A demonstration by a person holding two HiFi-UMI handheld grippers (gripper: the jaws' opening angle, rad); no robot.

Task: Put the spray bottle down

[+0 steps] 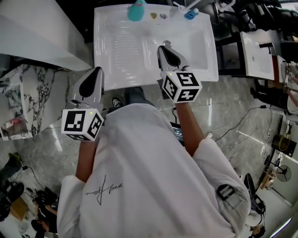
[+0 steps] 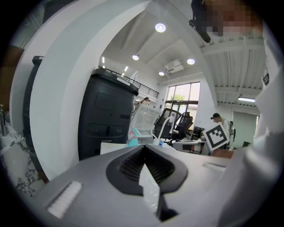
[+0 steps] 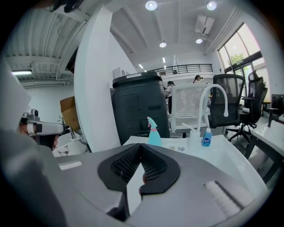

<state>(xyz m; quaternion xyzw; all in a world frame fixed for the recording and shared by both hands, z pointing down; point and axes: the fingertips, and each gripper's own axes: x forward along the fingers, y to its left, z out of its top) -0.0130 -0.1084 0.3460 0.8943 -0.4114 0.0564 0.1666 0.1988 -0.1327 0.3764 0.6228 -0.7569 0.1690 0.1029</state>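
The teal spray bottle (image 1: pixel 136 11) with a pink collar stands upright on the back rim of the white sink (image 1: pixel 116 51), free of both grippers. It also shows in the right gripper view as the spray bottle (image 3: pixel 154 133), well beyond the jaws. My right gripper (image 1: pixel 165 46) hovers over the basin, shut with nothing between its pads; in its own view the right gripper (image 3: pixel 141 166) has its jaws meeting. My left gripper (image 1: pixel 97 70) is at the sink's front left corner, also shut and empty, as the left gripper (image 2: pixel 144 166) shows in its own view.
A small blue bottle (image 1: pixel 191 14) and a curved white faucet (image 3: pixel 213 95) stand at the sink's back right. A black bin (image 3: pixel 140 108) rises behind the sink. Marble slabs (image 1: pixel 23 97) lie left, another sink (image 1: pixel 258 53) and floor cables (image 1: pixel 242 125) right.
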